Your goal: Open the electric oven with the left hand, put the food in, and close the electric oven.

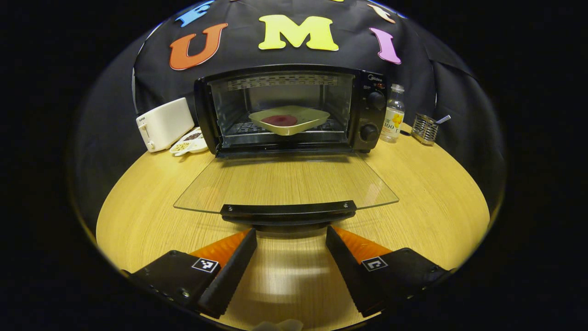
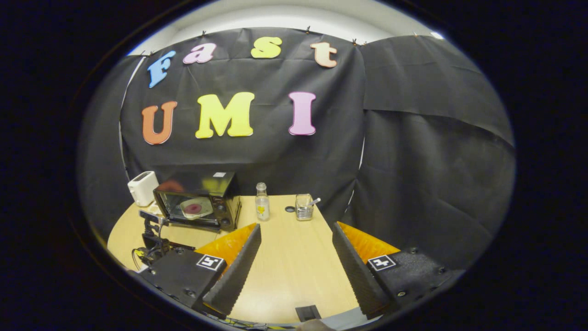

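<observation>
Glass oven door: folded flat out from the electric oven, its handle just ahead of the left gripper, fingers spread and empty, placed to lift it shut. Food: on a tray inside the oven. Right gripper: agape, empty, well clear of the oven.

Walls: black cloth hangs in creased panels around the booth, clipped along its top edge.
Above the cloth: a pale strip of wall or ceiling, brightly lit.
Table: light wood-grain top with a rounded front edge, standing against the cloth.
Light: comes from overhead, with a soft glare on the wood near the front edge.
</observation>
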